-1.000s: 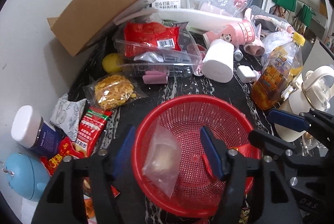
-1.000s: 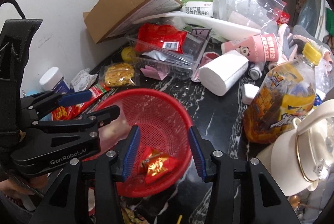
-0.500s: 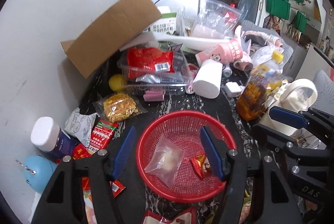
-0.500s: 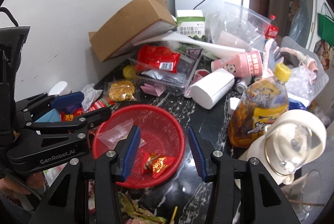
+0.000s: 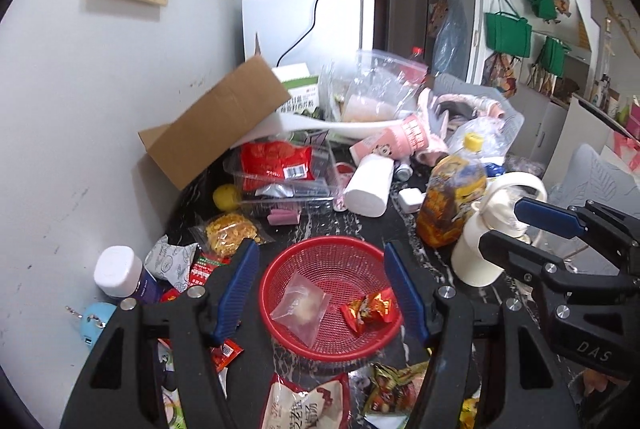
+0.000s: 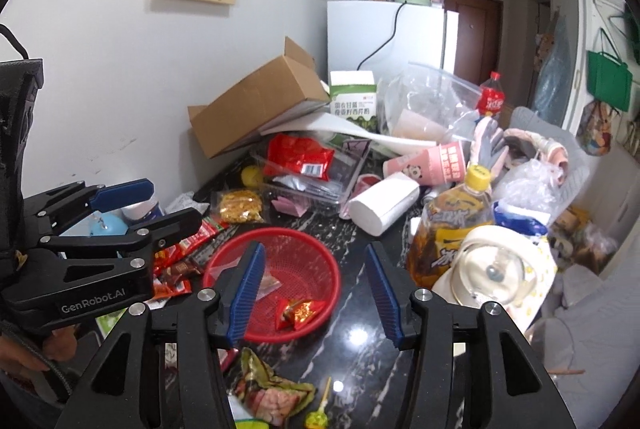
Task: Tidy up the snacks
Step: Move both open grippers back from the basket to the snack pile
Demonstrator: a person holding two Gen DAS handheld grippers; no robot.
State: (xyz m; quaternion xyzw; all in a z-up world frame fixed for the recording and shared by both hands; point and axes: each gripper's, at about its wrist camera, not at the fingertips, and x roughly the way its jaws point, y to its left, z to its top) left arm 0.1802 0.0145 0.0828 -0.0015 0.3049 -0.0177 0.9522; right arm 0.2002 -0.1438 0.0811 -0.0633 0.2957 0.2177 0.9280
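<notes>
Seen from the left wrist, the left gripper (image 5: 324, 289) hangs above the red basket (image 5: 296, 261) with its fingers spread and nothing between them; inside the basket lie a clear packet (image 5: 300, 309) and a red-and-gold snack (image 5: 370, 311), and more wrappers sit on the dark table (image 5: 352, 225) around it. Seen from the right wrist, the right gripper (image 6: 312, 293) has just been opening its jaws, which are spread and empty over the same basket (image 6: 280, 253), where the red-and-gold snack (image 6: 300, 311) rests near the front rim, with the left gripper (image 6: 156, 207) off to the left.
</notes>
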